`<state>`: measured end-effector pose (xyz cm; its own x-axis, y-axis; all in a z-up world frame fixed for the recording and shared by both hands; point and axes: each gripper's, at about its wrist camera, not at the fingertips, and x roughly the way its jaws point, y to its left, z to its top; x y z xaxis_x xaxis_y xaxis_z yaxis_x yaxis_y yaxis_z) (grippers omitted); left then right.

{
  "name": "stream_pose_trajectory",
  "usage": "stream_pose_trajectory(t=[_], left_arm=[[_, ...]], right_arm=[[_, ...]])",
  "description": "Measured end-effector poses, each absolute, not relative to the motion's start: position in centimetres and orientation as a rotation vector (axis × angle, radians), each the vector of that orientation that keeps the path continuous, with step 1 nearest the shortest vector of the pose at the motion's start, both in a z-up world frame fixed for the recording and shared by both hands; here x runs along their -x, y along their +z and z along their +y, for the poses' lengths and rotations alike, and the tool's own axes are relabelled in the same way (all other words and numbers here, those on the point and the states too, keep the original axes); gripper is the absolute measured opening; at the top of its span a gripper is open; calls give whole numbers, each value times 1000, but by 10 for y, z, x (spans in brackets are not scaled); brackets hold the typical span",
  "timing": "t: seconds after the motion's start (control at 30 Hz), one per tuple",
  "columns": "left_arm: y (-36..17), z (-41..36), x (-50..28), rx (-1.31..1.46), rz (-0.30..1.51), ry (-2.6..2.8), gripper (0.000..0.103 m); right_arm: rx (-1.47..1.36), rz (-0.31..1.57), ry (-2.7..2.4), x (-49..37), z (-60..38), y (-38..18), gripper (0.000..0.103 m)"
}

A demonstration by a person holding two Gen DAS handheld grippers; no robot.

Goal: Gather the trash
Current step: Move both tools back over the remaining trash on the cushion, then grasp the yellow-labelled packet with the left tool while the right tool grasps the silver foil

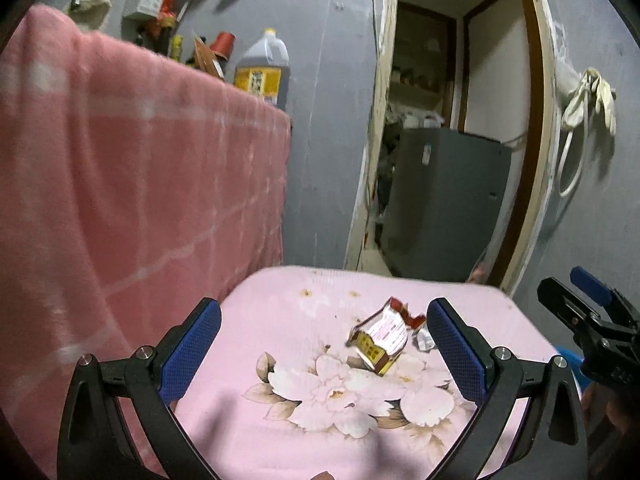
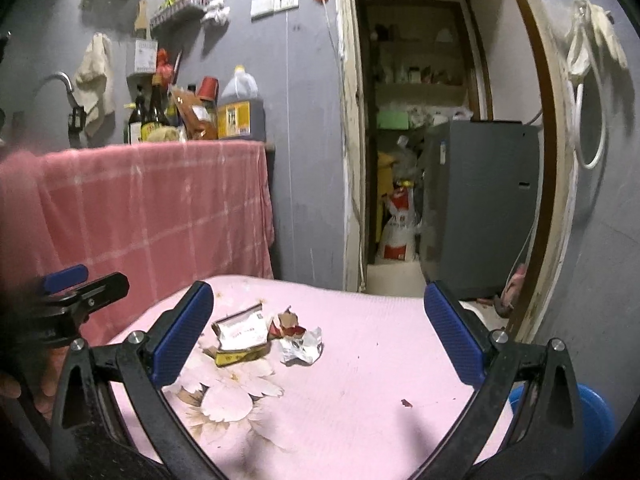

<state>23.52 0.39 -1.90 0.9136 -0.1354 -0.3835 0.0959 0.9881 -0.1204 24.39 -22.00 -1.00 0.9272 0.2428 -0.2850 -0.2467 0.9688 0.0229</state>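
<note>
Left claw (image 1: 324, 354): spread wide, empty, above the bench (image 1: 460, 300).
Right claw (image 2: 320, 334): spread wide, empty.
Trash: torn box (image 2: 240, 336), foil wrapper (image 2: 302, 346), frame centre.
Around: pink cloth (image 2: 152, 204) upper left; nothing blocks.

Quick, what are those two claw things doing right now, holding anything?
Left gripper: open, holding nothing, above the torn carton.
Right gripper: open, holding nothing.

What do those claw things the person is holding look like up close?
Both match. The left gripper and right gripper each have a black plastic frame that forks into two arms joined by silver round-headed bolts. Each arm ends in a flat blue pad with a fine dotted texture. No cables or markings show. Both sets of jaws stand wide open.
</note>
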Motion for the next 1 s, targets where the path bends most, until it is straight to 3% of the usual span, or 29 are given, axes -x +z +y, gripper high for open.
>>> stream_pose_trajectory(t=[0.33,0.5,0.7,1.0], left_arm=[[-40,0,-286,120,561,-152,101],[-46,-3,-306,142,626,-192,99],[-54,-9,-327,138,706,-235,67],[-67,-19,-348,146,784,-278,38]], right_arm=[[21,498,299,-293,-215,-39,101],[-19,616,311,-316,-219,-55,86],[-22,714,317,-338,-217,-67,69],[-45,808,358,-364,-213,-76,49]])
